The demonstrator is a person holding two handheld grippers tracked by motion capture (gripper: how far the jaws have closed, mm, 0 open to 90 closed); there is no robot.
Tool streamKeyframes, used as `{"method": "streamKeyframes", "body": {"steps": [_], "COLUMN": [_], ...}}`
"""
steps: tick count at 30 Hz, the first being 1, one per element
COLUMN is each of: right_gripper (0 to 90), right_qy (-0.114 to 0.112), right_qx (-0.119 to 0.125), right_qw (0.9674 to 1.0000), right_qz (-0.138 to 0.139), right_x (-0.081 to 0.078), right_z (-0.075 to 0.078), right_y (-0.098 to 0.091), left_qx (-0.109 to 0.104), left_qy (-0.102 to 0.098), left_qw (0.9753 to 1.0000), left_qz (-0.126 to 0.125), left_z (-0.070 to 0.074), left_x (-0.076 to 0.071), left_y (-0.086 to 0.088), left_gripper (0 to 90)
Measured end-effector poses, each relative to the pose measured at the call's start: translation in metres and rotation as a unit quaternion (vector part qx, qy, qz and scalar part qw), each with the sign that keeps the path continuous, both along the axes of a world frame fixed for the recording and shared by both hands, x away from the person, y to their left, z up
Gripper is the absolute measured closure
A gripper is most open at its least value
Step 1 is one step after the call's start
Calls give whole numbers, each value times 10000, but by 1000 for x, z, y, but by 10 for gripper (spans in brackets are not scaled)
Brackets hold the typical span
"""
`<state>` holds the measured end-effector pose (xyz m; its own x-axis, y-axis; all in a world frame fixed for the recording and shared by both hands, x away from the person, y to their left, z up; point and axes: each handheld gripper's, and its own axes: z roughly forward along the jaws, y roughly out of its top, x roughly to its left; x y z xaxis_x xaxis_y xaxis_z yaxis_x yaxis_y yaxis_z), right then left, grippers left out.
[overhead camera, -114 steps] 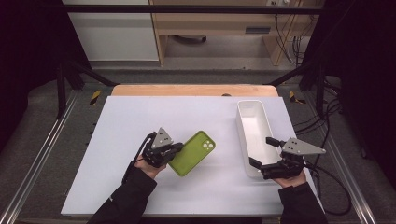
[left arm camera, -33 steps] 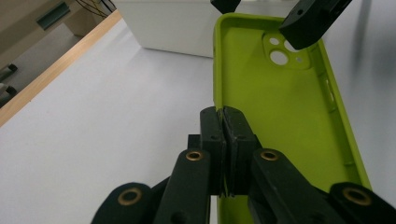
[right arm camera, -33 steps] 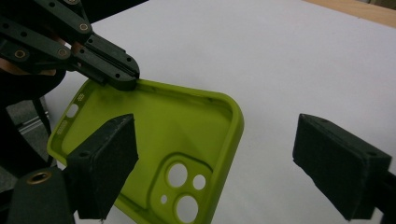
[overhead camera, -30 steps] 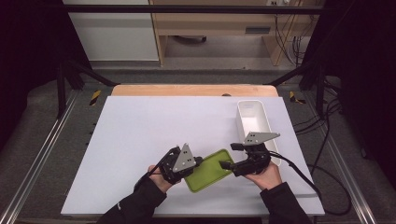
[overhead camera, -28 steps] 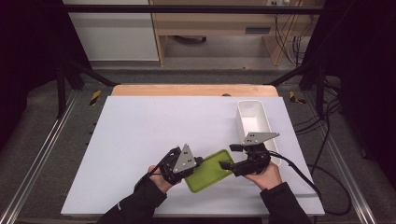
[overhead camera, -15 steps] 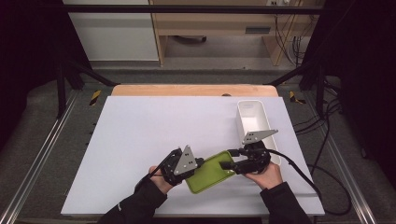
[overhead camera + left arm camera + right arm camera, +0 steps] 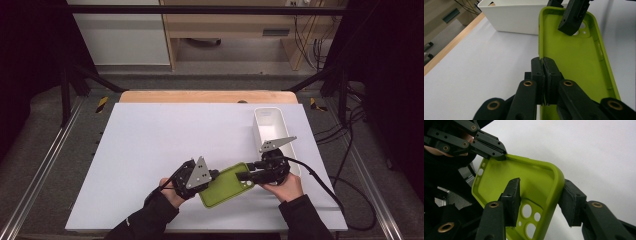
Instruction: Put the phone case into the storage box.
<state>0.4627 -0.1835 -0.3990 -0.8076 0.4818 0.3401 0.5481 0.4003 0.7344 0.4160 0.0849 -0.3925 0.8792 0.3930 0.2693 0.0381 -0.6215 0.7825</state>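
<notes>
The light, flexible phone case (image 7: 225,185) was pinched at its rim by the left gripper (image 7: 544,75), while the right gripper (image 7: 541,200), jaws spread, straddled the camera-end wall.

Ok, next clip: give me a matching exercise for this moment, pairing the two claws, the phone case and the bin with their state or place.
Things:
1. left claw
2. right claw
3. green phone case
4. white bin

States or places:
A. stands on the table's far right side, nothing visible inside
B. shut on the case's side wall
C. open side up, held between both claws
D. open, jaws straddling the case's camera-hole end

Pairs: 1-B, 2-D, 3-C, 4-A
</notes>
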Motion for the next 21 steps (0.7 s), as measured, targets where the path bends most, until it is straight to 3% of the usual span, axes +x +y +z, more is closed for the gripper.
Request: {"method": "streamKeyframes", "body": {"steps": [13, 21], "right_gripper": [669, 705], "right_qy": [164, 197], "right_qx": [229, 190], "right_qw": [9996, 9996], "right_qz": [26, 30], "right_x": [1, 1], "right_z": [2, 3], "right_y": [-8, -9], "left_qx": [62, 119], "left_qy": [-61, -81], "left_qw": [9999, 9998], "left_qz": [-82, -124], "left_z": [-2, -2], "left_x": [-1, -2], "left_y": [-2, -2], "left_gripper": [877, 877]}}
